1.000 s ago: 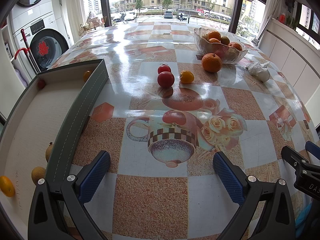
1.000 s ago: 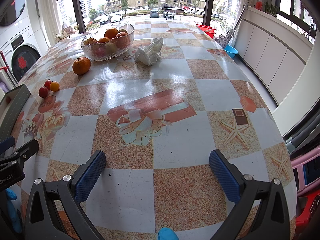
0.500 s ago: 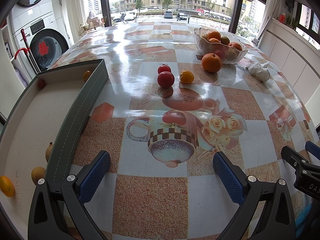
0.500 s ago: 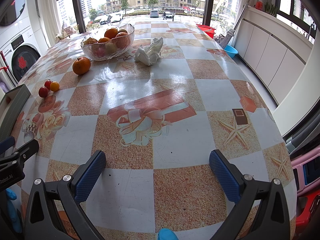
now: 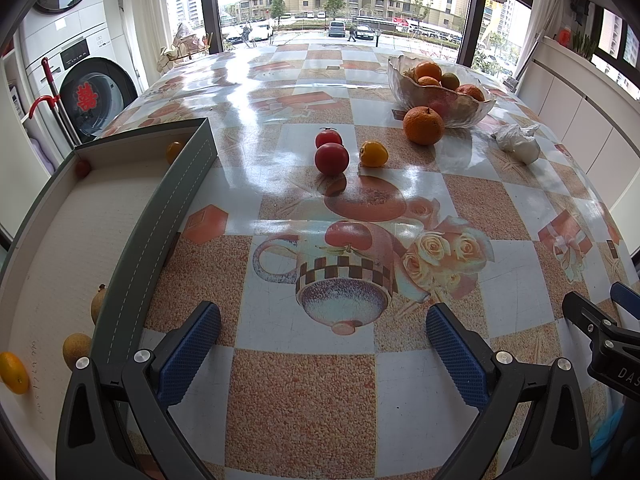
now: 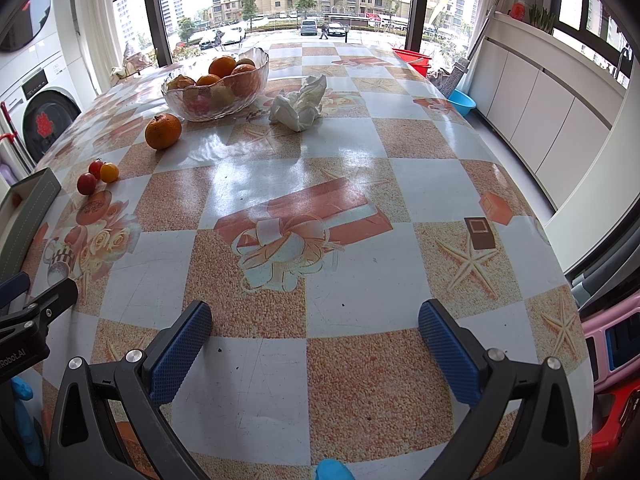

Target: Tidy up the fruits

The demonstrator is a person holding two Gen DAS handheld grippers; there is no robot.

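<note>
Blue-padded left gripper (image 5: 323, 334) spread wide, holding nothing, above the table (image 5: 304, 392); two tomatoes (image 5: 331, 158) and a yellow fruit (image 5: 373, 153) ahead, tray (image 5: 160, 216) left; right gripper (image 6: 315, 342) likewise wide and unloaded; orange (image 6: 163, 131) just beside the glass fruit bowl (image 6: 216, 98), crumpled tissue (image 6: 300, 104) near.

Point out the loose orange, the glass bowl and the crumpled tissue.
loose orange (image 5: 423, 125), left wrist view, centre of its peel
glass bowl (image 6: 240, 98), right wrist view, front wall
crumpled tissue (image 6: 298, 105), right wrist view, middle folds
</note>
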